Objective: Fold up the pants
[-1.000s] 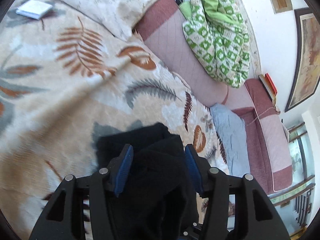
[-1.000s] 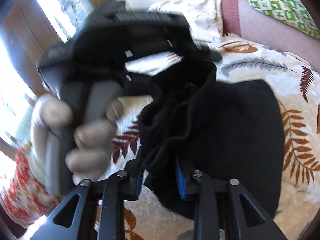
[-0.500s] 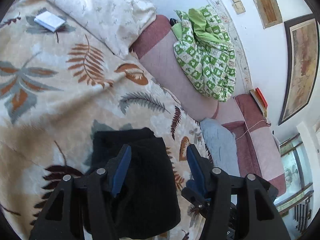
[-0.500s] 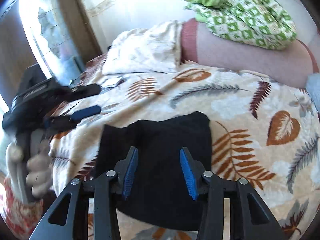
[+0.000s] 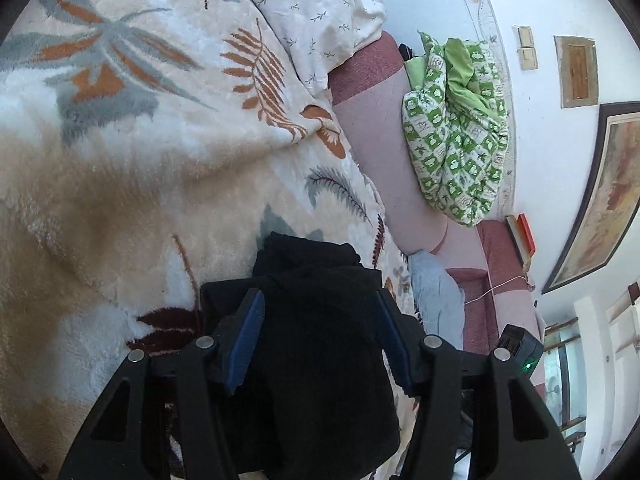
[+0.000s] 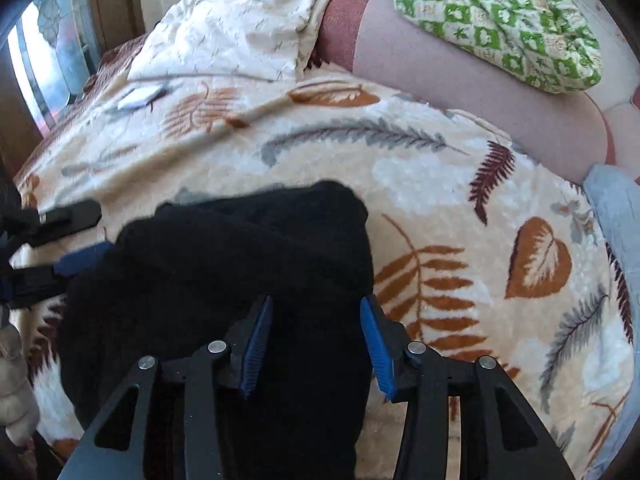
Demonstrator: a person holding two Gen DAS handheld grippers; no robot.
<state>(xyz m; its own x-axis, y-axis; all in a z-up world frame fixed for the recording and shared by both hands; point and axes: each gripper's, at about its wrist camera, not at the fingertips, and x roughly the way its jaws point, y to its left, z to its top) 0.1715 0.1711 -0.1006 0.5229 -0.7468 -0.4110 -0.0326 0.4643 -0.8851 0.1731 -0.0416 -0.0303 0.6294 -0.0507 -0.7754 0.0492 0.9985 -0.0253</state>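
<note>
Left wrist view: the left gripper (image 5: 320,332) hangs low over a bundle of black pants (image 5: 316,360) lying on the leaf-patterned blanket (image 5: 140,168) of a bed, its blue-padded jaws spread wide on either side of the cloth and clamped on nothing. The pants lie in at least two stacked layers, an upper panel over a lower one whose far edge peeks out toward the pink headboard (image 5: 384,152); a white pillow (image 5: 316,12) and a green checked quilt (image 5: 456,136) sit well beyond. Right wrist view: the right gripper (image 6: 316,340) also stands with its jaws apart, straddling the near edge of the pants (image 6: 240,280) without pinching them. At the frame's left edge the other tool's blue pad and black finger reach to the side of the bundle, beside the holder's pale glove (image 6: 12,392). The garment reads as a compact, somewhat lumpy rectangle, so the folding appears to be at or near its last step, with both tools released. Any next move would likely call for lowering the open jaws onto a raised edge to press the bulge flat, or pinching a free edge for one more fold; whether that is needed cannot be told from here.
</note>
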